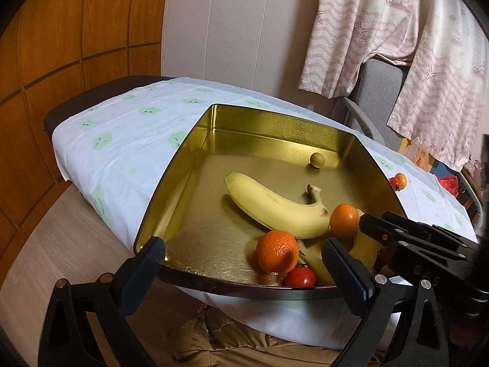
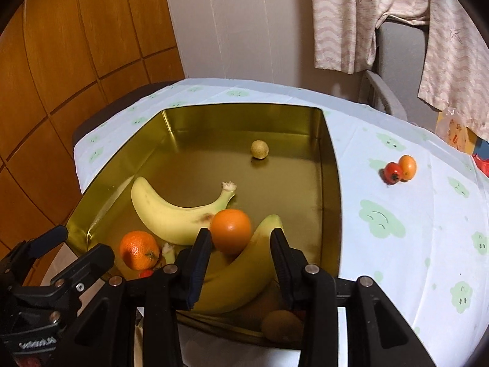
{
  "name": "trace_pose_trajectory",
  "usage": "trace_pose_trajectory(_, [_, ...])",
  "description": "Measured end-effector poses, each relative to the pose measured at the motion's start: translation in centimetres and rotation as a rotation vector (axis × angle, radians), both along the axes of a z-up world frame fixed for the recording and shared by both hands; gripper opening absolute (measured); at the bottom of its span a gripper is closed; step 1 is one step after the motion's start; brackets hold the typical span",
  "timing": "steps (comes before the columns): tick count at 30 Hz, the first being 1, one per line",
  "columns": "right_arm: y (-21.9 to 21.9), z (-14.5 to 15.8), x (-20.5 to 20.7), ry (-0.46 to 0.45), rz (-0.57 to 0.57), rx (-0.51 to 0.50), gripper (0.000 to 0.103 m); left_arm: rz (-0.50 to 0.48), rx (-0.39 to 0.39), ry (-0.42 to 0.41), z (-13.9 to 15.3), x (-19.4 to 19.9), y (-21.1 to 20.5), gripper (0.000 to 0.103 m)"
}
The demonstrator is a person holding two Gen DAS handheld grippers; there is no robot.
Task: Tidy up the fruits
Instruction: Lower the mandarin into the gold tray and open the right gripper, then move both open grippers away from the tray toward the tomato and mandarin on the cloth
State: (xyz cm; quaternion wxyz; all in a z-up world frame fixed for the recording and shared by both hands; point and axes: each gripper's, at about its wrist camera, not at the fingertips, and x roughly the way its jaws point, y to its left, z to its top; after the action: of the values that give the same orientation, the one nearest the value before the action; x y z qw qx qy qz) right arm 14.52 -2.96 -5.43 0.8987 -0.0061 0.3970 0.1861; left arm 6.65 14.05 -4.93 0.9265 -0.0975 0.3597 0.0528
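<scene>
Wood panelling and a cloud-print tablecloth (image 1: 128, 140) back your left view: gold tin tray (image 1: 284, 125) holds a banana (image 1: 275, 205), tangerine (image 1: 276, 252), tomato (image 1: 301, 277); left gripper (image 1: 244, 253) released, empty. Right view: right gripper (image 2: 241, 244) straddles a second banana (image 2: 244, 266), grip unclear; an orange (image 2: 230, 229) rests against it.

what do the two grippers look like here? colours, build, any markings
Left gripper and right gripper match: matte black angular frames with silver pivot screws, fingers black with dark blue ribbed pads. White lettering on the bodies, too blurred to read. No cables or sleeves visible.
</scene>
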Motion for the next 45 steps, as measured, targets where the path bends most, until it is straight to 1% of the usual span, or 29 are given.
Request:
trace_pose_trajectory(6, [-1.0,0.5,-0.6,-0.002,-0.028,0.027,0.041,-0.016,-0.003,-0.003,0.1,-0.1,-0.4,0.103])
trace_pose_trajectory(16, [-2.6,0.6,-1.8,-0.006,-0.074,0.053,0.041,-0.079,-0.010,-0.014,0.3,-0.3,-1.7,0.103])
trace_pose_trajectory(19, [-3.7,0.9,-2.2,-0.013,-0.104,0.064,0.041,-0.100,-0.015,-0.018,0.4,-0.2,-2.0,0.103])
trace_pose_trajectory(24, [-6.3,1.7,-2.9,-0.056,-0.183,0.084,0.041,-0.122,-0.021,-0.042,0.9,-0.4,-2.3,0.103])
trace_pose_trajectory(27, [-8.0,1.7,-3.0,-0.056,-0.225,0.097,0.041,-0.136,-0.021,-0.051,1.0,-0.5,-2.7,0.103])
trace_pose_trajectory(31, [-9.9,1.3,-2.8,-0.037,-0.280,0.076,0.041,-0.157,-0.016,-0.055,1.1,-0.7,-3.3,0.103])
trace_pose_trajectory(34, [-11.1,0.7,-2.5,-0.006,-0.319,0.063,0.041,-0.173,-0.011,-0.055,1.2,-0.8,-3.9,0.103])
trace_pose_trajectory(38, [-12.6,0.0,-2.4,0.013,-0.354,0.065,0.040,-0.205,0.001,-0.054,1.5,-0.8,-5.1,0.103])
trace_pose_trajectory(45, [-14.6,-1.0,-2.3,0.016,-0.396,0.069,0.040,-0.279,-0.003,-0.049,2.9,0.2,-7.9,0.103])
